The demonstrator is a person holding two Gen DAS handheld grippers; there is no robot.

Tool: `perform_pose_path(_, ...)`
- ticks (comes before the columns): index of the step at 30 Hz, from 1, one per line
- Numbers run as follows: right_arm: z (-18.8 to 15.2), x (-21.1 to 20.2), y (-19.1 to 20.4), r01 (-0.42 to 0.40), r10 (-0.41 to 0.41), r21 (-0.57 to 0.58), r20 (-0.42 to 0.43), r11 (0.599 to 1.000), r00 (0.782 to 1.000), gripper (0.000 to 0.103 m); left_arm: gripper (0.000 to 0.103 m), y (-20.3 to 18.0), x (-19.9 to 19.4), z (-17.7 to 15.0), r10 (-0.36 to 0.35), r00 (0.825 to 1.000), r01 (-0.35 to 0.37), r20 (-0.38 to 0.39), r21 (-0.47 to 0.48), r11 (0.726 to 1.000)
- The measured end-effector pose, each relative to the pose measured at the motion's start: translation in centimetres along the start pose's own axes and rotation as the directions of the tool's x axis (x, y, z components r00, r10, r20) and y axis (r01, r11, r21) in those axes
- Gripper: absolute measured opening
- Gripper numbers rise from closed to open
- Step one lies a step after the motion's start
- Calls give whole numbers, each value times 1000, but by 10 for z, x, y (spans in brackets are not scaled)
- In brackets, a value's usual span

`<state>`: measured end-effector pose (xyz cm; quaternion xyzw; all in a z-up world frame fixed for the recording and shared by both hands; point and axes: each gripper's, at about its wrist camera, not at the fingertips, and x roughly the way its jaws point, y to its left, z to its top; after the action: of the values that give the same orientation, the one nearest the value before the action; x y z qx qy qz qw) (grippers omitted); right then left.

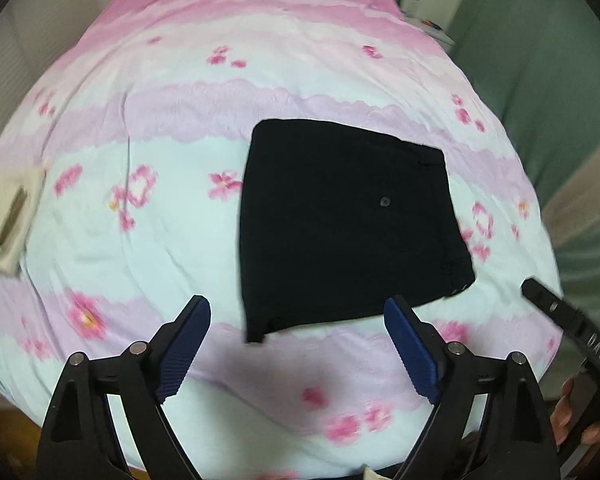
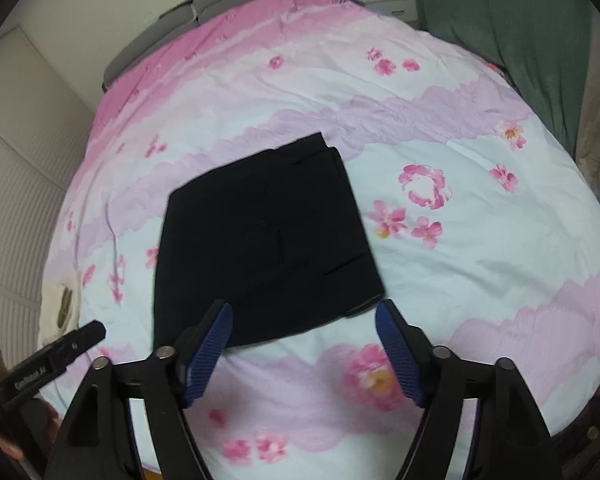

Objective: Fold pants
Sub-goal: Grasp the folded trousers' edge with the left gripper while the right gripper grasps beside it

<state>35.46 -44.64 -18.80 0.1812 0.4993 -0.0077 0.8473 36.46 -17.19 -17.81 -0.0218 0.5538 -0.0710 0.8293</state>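
Two fisheye views look down over a bed covered by a floral quilt (image 1: pixel 172 240) in pink, lilac and pale blue bands. Black pants (image 1: pixel 340 220) lie on it, folded into a compact, roughly square bundle, flat on the quilt near the middle of the near half. Their dark cloth swallows most detail: one small button (image 1: pixel 385 201) shows in the left view, and layered edges show at the bundle's right side in the right view (image 2: pixel 268 236), but how many layers lie beneath cannot be told.

Bare quilt surrounds the pants on every side, widest to the left and beyond them. A cream object (image 1: pixel 8 220) rests at the quilt's left edge, blurred and cut off by the frame. Green curtain (image 2: pixel 500 40) hangs to the right of the bed.

The left gripper (image 1: pixel 298 344) hovers above the near edge of the bundle, blue-padded fingers spread wide, holding nothing. The right gripper (image 2: pixel 304 344) likewise hangs over the near edge of the pants, its fingers apart and empty. Each gripper's black tip appears at the margin of the other's view, with fingertips of the holding hand partly visible there.
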Motion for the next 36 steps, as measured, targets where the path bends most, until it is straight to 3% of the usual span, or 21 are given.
perform_pose_path(5, -31, -6, 15, -24, 20, 120, 30, 993, 999, 81, 95, 28, -7, -6, -2, 999, -2, 42, 99, 995)
perform_pose_path(9, -63, 5, 16, -50, 36, 275, 57, 960, 998, 81, 96, 51, 0, -9, -12, 998, 3, 54, 153, 988)
perform_pose_path(14, -89, 30, 11, -98, 65, 415, 92, 905, 994, 81, 96, 68, 22, -6, 20, 998, -30, 62, 153, 988)
perform_pose_path(17, -93, 55, 2, -132, 94, 473, 103, 871, 990, 81, 96, 75, 40, -2, -10, 998, 3, 57, 114, 993)
perform_pose_path(26, -82, 118, -31, -192, 102, 527, 197, 828, 975, 81, 96, 75, 101, 2, 11, 998, -18, 64, 125, 992)
perform_pose_path(31, -83, 152, -45, -217, 123, 569, 200, 793, 972, 81, 96, 74, 128, 0, 3, 999, -9, 46, 132, 991)
perform_pose_path(36, -81, 163, -56, -297, 160, 582, 276, 757, 948, 87, 96, 74, 145, 5, -10, 999, 5, 40, 136, 991)
